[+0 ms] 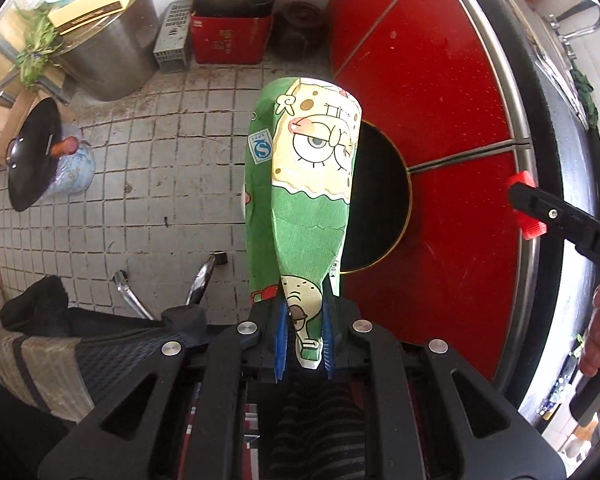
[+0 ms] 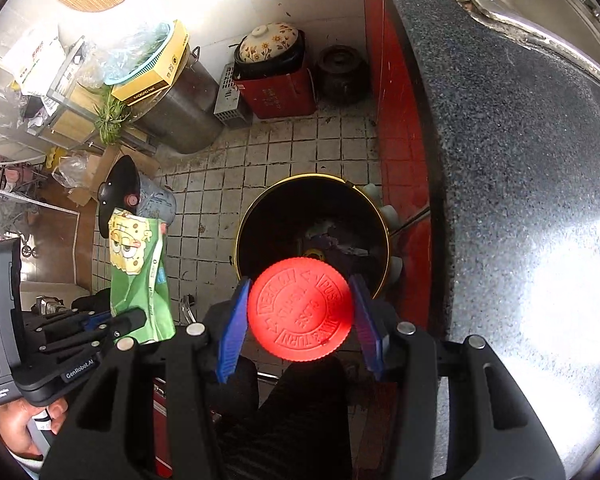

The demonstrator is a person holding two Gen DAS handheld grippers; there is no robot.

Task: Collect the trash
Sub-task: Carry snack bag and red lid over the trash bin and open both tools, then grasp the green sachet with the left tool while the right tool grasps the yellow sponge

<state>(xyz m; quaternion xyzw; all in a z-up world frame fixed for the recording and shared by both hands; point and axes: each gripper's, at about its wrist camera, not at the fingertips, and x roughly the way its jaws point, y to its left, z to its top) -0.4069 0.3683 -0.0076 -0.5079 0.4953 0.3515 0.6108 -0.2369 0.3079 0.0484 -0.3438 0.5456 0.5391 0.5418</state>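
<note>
Gripping a red cap (image 2: 301, 309), the right tool (image 2: 300, 320) alone reveals rubbish inside the bin (image 2: 260, 216).

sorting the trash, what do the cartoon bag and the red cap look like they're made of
Cartoon bag: thin printed plastic film, by its look; it creases and pinches flat between the left gripper.
Red cap: moulded plastic, matte, with raised lettering and a ribbed edge, held in the right gripper.
</note>
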